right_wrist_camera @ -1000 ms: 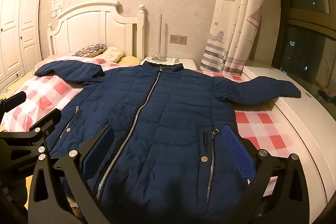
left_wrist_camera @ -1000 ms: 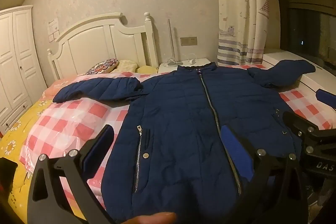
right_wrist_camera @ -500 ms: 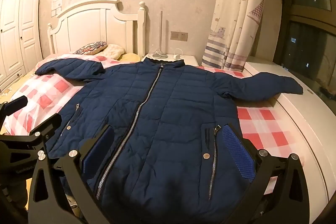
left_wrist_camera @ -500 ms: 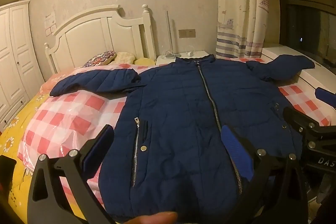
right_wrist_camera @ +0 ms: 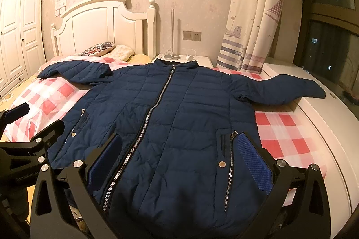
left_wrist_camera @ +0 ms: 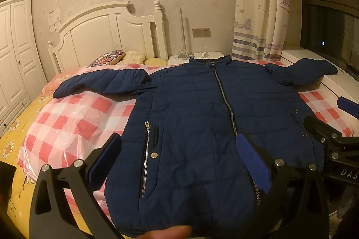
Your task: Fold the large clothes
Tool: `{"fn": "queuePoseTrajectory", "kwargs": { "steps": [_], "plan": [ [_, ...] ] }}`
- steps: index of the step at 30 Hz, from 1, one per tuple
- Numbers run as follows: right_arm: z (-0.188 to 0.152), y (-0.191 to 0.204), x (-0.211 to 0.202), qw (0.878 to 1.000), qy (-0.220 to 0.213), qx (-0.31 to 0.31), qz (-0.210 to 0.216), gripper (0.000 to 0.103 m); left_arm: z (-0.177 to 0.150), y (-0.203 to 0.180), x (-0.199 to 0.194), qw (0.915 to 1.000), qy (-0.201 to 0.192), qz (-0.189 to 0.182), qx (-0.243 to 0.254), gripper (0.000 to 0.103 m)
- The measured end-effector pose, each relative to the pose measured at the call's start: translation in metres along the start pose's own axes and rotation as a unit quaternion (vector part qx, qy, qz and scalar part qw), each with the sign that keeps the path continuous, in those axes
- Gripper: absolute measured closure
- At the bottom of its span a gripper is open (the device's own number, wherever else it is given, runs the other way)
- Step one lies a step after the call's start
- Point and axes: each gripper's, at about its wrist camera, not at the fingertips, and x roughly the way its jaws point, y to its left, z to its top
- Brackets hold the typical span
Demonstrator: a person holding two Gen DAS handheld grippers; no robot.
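A bed (left_wrist_camera: 67, 118) fills most of both views, covered by a red-and-white checked sheet (right_wrist_camera: 287, 138) under a clear plastic film, with a yellow flowered quilt (left_wrist_camera: 13, 140) showing at its near left edge. A white headboard (left_wrist_camera: 107, 37) stands at the far end against the wall, a white wardrobe (right_wrist_camera: 18, 32) at far left, and a boat-print curtain (right_wrist_camera: 253, 14) at far right beside a dark window.

The navy quilted jacket (left_wrist_camera: 202, 127) lies flat and face up across the middle of the bed, zipped shut, collar at the far end and hem at the near edge. Its left sleeve (left_wrist_camera: 101, 84) reaches out over the checked sheet; its right sleeve (right_wrist_camera: 287, 88) stretches onto the white ledge (right_wrist_camera: 325, 122) on the right.

The left gripper (left_wrist_camera: 178, 153) hovers over the near left part of the jacket, jaws spread wide with nothing between them. The right gripper (right_wrist_camera: 179, 153) hangs over the near right part, likewise spread wide and holding nothing; the central zipper (right_wrist_camera: 152, 109) runs between its blue pads (right_wrist_camera: 253, 160).

Patterned pillows (left_wrist_camera: 107, 57) rest by the headboard. A white nightstand (right_wrist_camera: 202, 60) beyond the collar carries a thin lamp (right_wrist_camera: 172, 37) and a cable.
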Motion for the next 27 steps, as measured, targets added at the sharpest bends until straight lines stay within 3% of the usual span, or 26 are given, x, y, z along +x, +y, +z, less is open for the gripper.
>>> {"fn": "queuePoseTrajectory", "kwargs": {
  "steps": [27],
  "plan": [
    [-0.0037, 0.0005, 0.005, 1.0, 0.008, 0.004, 0.004, 0.005, -0.0043, 0.007, 0.0024, 0.9999, 0.013, -0.003, -0.008, 0.002]
  ]
}}
